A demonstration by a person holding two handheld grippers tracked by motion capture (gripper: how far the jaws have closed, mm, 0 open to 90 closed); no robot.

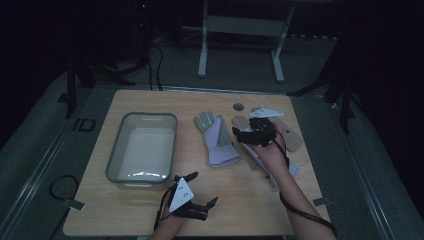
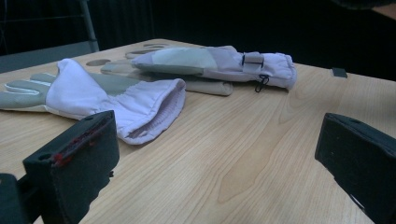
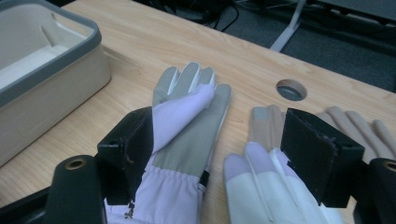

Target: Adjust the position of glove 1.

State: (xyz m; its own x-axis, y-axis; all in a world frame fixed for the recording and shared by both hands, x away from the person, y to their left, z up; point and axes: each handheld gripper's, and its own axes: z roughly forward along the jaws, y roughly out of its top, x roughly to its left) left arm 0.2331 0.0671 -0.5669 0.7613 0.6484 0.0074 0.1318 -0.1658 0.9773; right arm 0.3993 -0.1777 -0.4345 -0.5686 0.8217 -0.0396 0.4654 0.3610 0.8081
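From the high view: two gloves flat on the table (image 1: pixel 150 210), near glove (image 1: pixel 217 142) beside the tub (image 1: pixel 142 150), far glove (image 1: pixel 287 137) under the right gripper (image 1: pixel 257 132), probably for a grab. Left gripper (image 1: pixel 200 192) low by the table edge, waiting.

From the left gripper view: jaws wide apart, nothing between (cuff of the near glove (image 2: pixel 140 109) just ahead).

From the right gripper view: jaws spread, nothing held, hanging over both gloves, maybe picking one for the tub (image 3: pixel 42 70).
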